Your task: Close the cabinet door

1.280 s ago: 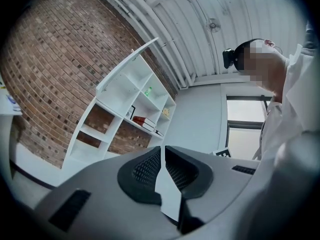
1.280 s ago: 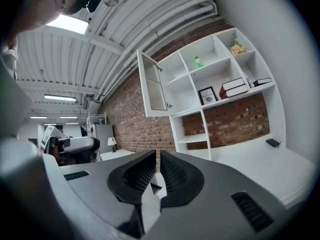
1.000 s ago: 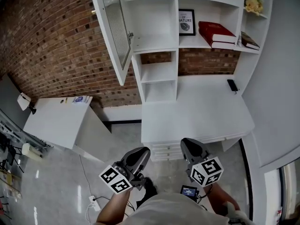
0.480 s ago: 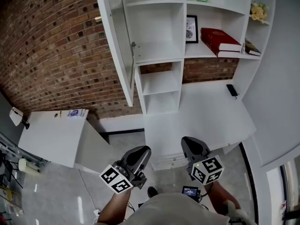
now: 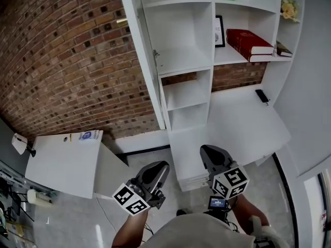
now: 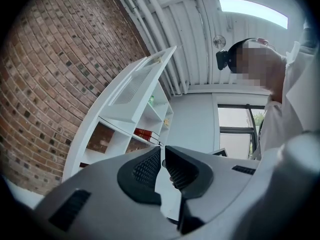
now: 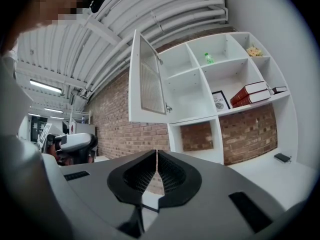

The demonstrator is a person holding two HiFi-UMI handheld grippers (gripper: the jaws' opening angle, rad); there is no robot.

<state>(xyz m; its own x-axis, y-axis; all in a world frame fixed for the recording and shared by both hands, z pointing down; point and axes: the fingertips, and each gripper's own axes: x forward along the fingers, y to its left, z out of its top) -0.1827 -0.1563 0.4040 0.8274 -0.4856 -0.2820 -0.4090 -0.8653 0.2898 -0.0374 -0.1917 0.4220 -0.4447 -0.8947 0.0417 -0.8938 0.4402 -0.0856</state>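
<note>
The white, ribbed-panel cabinet door point(image 5: 141, 50) stands open at far left. The left gripper point(image 5: 156, 167) and right gripper point(image 5: 209, 152) are near, with jaws together and empty, probably to push the door.

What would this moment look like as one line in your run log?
step: door not yet touched | cabinet door: open | left claw: shut, empty | right claw: shut, empty

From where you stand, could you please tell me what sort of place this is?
It looks like a home study or office corner, possibly a mock-up: a white shelf unit with a built-in desk, red books and a framed print on its shelves, against a brick wall.
</note>
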